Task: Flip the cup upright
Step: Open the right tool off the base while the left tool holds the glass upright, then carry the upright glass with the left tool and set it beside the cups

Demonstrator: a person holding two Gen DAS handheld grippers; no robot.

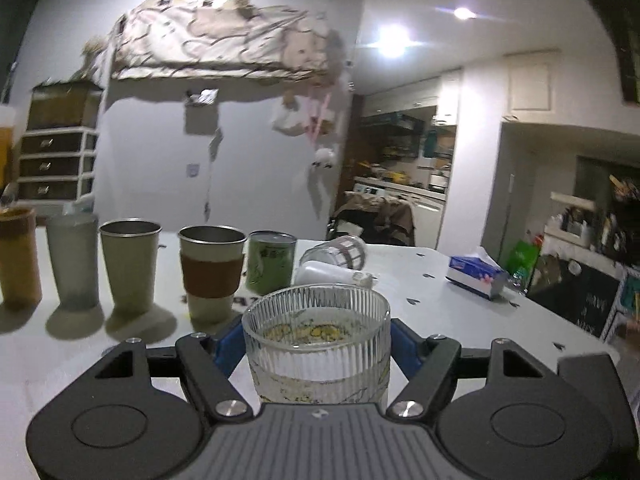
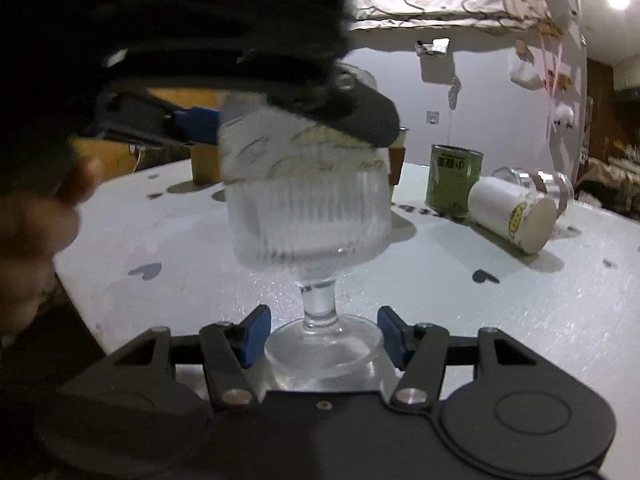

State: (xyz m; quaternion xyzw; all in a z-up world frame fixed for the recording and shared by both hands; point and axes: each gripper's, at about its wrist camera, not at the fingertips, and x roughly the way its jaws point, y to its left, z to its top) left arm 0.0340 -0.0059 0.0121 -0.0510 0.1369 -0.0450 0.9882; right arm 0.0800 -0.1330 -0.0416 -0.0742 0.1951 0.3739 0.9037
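The left gripper (image 1: 316,344) clamps the ribbed goblet (image 2: 308,208) at its bowl, foot on the table (image 2: 520,312); the right gripper (image 2: 320,336), at 6 o'clock, spread clear, should steady the foot during release.

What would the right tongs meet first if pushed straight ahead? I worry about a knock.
Probably the ribbed glass goblet: its foot already sits between the open right tongs, with the stem directly ahead. The left tongs grip its bowl.
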